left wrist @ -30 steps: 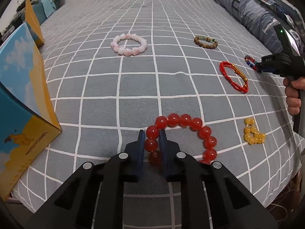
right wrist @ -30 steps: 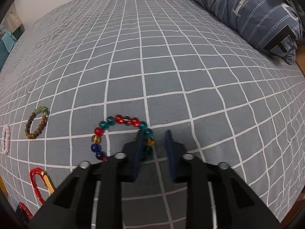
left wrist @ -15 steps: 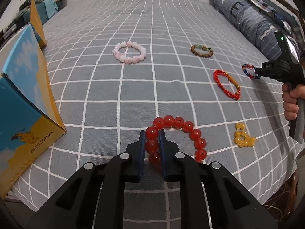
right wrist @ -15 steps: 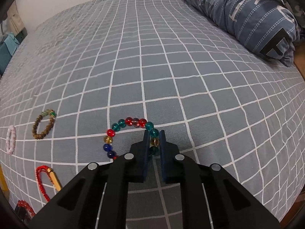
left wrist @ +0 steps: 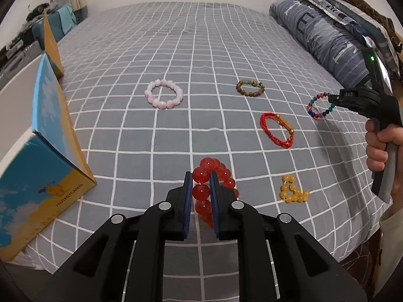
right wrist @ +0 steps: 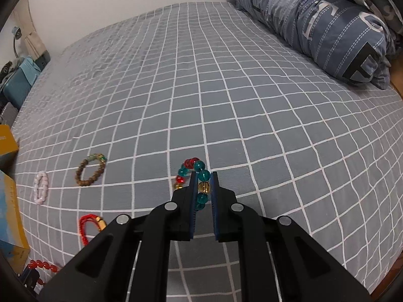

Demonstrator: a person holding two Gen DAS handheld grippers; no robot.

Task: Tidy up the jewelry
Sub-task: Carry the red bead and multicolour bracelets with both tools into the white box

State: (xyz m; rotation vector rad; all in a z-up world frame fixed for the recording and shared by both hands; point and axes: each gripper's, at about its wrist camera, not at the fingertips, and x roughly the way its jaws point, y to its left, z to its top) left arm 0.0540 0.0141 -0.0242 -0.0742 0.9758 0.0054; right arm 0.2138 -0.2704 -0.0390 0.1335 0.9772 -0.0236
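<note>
My left gripper [left wrist: 201, 176] is shut on a big red bead bracelet [left wrist: 221, 173], lifted off the grey checked bedspread [left wrist: 176, 58]. My right gripper [right wrist: 203, 176] is shut on a multicolour bead bracelet [right wrist: 203, 175], also lifted; it shows in the left wrist view [left wrist: 320, 105] hanging from the right gripper [left wrist: 333, 99]. On the bed lie a pink bead bracelet [left wrist: 163, 97], a brown bead bracelet [left wrist: 250, 88], a red cord bracelet [left wrist: 277, 129] and a yellow bead bracelet [left wrist: 293, 192].
An open blue and yellow cardboard box [left wrist: 40, 151] stands at the bed's left edge. A rolled blue quilt [left wrist: 327, 37] lies along the right side. The person's hand [left wrist: 380, 146] holds the right gripper's handle.
Both grippers have risen with their bracelets, which now hang off the bed. The right gripper closed on the multicolour bracelet one second ago.
</note>
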